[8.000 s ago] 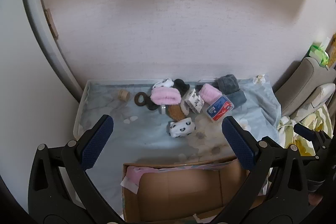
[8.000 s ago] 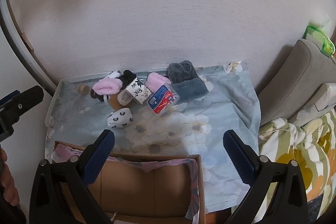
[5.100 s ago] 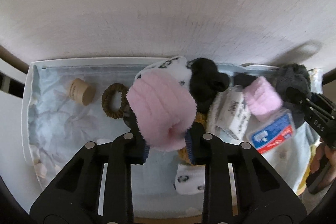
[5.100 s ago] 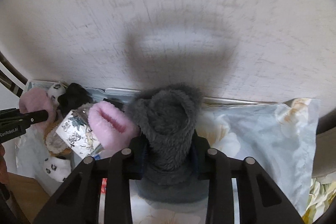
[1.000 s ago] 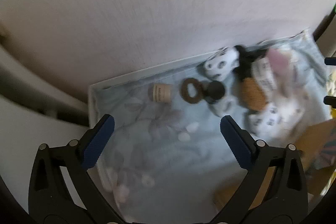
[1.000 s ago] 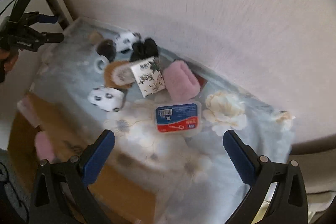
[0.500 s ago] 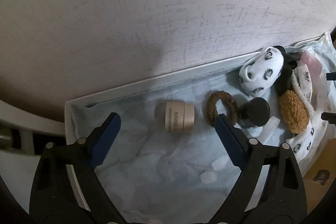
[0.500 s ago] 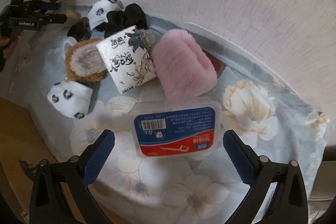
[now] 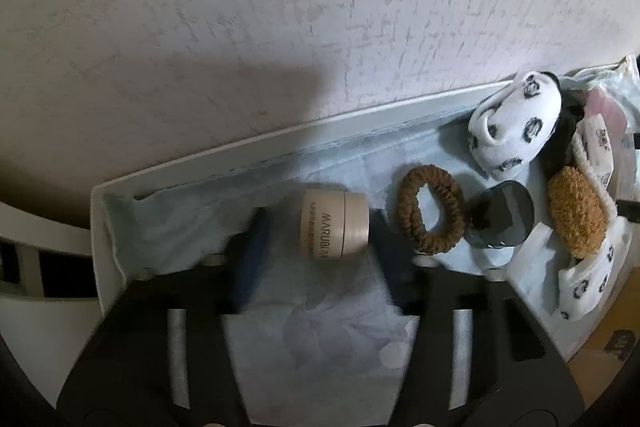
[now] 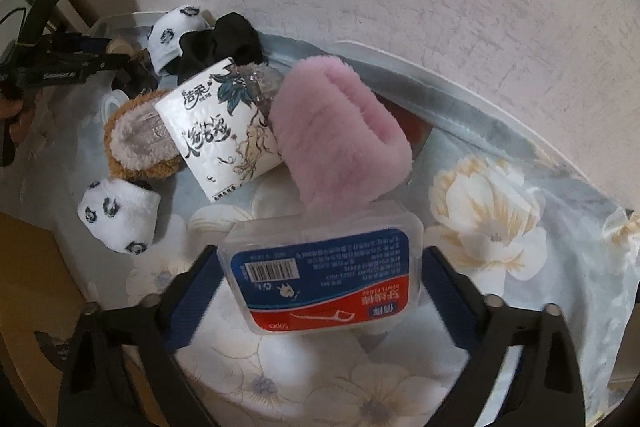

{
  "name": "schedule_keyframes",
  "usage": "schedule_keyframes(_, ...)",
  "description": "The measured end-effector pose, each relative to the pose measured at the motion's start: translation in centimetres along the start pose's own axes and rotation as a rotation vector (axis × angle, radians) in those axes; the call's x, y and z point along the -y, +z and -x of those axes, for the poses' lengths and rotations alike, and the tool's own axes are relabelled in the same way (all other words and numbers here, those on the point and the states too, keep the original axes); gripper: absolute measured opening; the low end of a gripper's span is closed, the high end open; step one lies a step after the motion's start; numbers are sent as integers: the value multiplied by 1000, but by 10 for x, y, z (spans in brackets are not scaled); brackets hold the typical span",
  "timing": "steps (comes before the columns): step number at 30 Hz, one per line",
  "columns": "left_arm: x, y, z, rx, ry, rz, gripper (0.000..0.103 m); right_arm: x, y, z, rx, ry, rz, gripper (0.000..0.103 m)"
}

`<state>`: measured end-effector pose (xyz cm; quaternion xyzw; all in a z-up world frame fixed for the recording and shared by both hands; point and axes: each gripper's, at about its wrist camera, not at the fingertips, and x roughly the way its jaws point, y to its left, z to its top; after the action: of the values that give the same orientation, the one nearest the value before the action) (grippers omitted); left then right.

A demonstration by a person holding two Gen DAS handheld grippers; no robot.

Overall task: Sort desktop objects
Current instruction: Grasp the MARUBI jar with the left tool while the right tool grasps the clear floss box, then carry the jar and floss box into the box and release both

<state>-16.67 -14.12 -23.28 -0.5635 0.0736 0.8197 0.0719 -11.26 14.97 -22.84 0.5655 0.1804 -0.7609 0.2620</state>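
Both tools point steeply down over the tabletop, one thing between each pair of jaws. Left tool [image 9: 314, 247]: its jaws have just been closing around the jar [image 9: 334, 225], which lies on its side near the back-left corner, lettering up. The right pad looks to be at the lid end, while the left pad seems a little clear of the base, so I judge the grip not yet made. I came at it across its length because a round jar on its side would roll away from any other squeeze.

Right tool [image 10: 320, 283]: its jaws have just been closing too, and now flank the short ends of the floss box [image 10: 324, 275], which lies flat on the flowered cloth [image 10: 488, 211] toward the front edge. Whether the pads press yet I cannot tell.

Beyond the jar sits a brown hair tie [image 9: 432, 213], just beside it, then a dark cap [image 9: 500, 215]. Behind the box lie a pink slipper [image 10: 340, 131], touching its far edge, and a tissue pack [image 10: 220, 123].
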Motion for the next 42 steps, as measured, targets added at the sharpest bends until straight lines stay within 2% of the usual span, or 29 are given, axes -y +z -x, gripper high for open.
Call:
schedule_keyframes(2,0,1,0,-1,-18,-1,25,0,0,2,-2,-6,10,79)
schedule_keyframes(5,0,3,2,2,4,-10,25,1,-1,5,-2,-5,22,79)
schedule_keyframes(17,1,4,31,28,-12,18,25,12,-11,38,-6,-9,11,79)
schedule_keyframes(21,4,1,43,23,-17,31,25,20,-17,60,-6,-15,-5,79)
schedule_keyframes(28,19,-2,88,39,-68,13,25,32,-27,108,1,-8,-20,79)
schedule_keyframes(33,41,-18,130,61,-96,-4,25,-5,-25,146,53,-5,-13,79)
schedule_keyframes(35,50,-6,143,75,-106,-7,25,-21,-24,149,70,2,-3,79)
schedule_keyframes(39,69,-6,183,104,-128,-20,25,-40,-26,167,83,16,41,79)
schedule_keyframes(42,80,-21,208,110,-146,-26,25,-57,-29,176,88,39,80,79)
